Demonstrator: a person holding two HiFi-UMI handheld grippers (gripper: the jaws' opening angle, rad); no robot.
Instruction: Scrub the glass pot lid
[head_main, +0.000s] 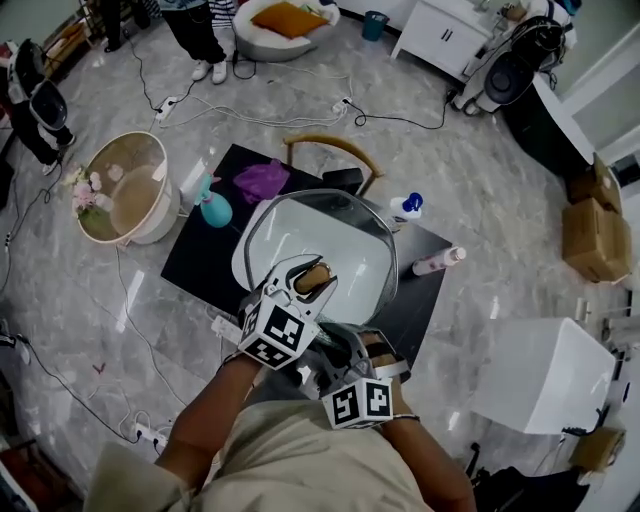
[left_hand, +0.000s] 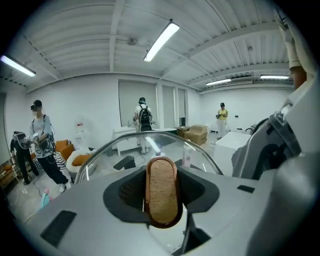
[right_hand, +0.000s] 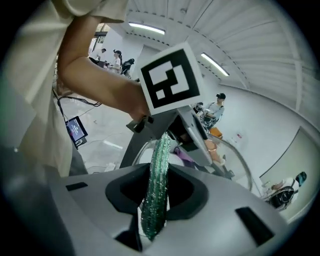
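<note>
Two hand-held grippers are hovering over a black table (head_main: 200, 262) that is standing on a grey marbled floor (head_main: 480, 190) strewn with cables (head_main: 250, 115). The left gripper (head_main: 308, 280) is clenching the wooden handle (left_hand: 161, 190) of the glass pot lid (head_main: 335, 235), holding it up above the table. Just beside it, nearer the person, the right gripper (right_hand: 156, 202) is pinching a green scrubbing pad (right_hand: 160, 162) edge-on. A teal vase (head_main: 214, 208), a purple cloth (head_main: 262, 180) and a pink bottle (head_main: 438, 262) are resting on the table. Cardboard boxes (head_main: 597, 225) and a white cabinet (head_main: 440, 35) are lining the room's edges.
</note>
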